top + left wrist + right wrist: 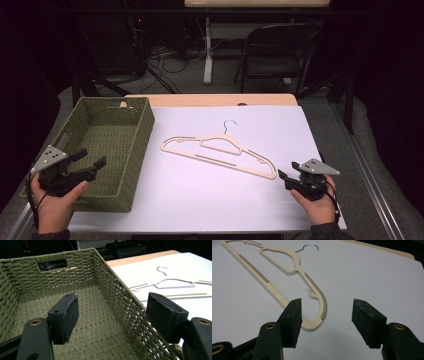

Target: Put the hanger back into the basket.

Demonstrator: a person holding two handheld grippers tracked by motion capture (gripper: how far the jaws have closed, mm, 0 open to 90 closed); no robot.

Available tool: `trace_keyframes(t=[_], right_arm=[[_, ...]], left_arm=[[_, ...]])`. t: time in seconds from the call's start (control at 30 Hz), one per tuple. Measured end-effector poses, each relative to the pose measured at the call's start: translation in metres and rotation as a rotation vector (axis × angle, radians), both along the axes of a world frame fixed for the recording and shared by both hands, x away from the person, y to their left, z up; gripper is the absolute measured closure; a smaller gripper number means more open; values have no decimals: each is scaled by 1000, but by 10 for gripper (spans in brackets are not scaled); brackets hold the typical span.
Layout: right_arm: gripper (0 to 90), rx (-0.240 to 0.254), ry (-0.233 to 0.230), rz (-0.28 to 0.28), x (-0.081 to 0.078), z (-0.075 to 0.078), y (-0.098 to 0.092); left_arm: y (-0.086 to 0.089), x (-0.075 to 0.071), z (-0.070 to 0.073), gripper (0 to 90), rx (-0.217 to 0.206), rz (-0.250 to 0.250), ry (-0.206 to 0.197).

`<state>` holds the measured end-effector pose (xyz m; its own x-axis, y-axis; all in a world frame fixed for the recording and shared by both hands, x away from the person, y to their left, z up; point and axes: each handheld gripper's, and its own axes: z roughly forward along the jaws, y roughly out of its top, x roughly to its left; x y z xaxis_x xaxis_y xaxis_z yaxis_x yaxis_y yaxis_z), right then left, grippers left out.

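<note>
White sheeting covers the counter (240, 200), with a green woven basket (107, 132) at its left edge. Near the middle lies a cream hanger (220, 152); the right claw (286, 177), open and empty, sits just beside its near end, while the left claw (92, 160) gapes empty astride the basket's wall.

The basket (131, 145) is rough woven green cord. The hanger (220, 151) looks like smooth matt cream plastic with grey ribbed strips and a shiny metal hook (229, 123). The bench (210, 205) carries a smooth matt white sheet.
</note>
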<state>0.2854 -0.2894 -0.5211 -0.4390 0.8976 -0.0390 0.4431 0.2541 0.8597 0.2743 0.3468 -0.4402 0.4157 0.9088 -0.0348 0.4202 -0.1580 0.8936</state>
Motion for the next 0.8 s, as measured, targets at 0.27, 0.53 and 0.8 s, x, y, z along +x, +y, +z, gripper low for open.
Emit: trace_keyframes(t=[0.27, 0.53, 0.8], right_arm=[[385, -38, 51, 24, 1, 7, 10], [315, -68, 64, 49, 3, 11, 15], [305, -84, 67, 49, 4, 10, 15]], left_arm=[[1, 4, -2, 255, 3, 4, 24], [-5, 3, -1, 264, 18, -25, 31], [-5, 3, -2, 269, 20, -24, 34]])
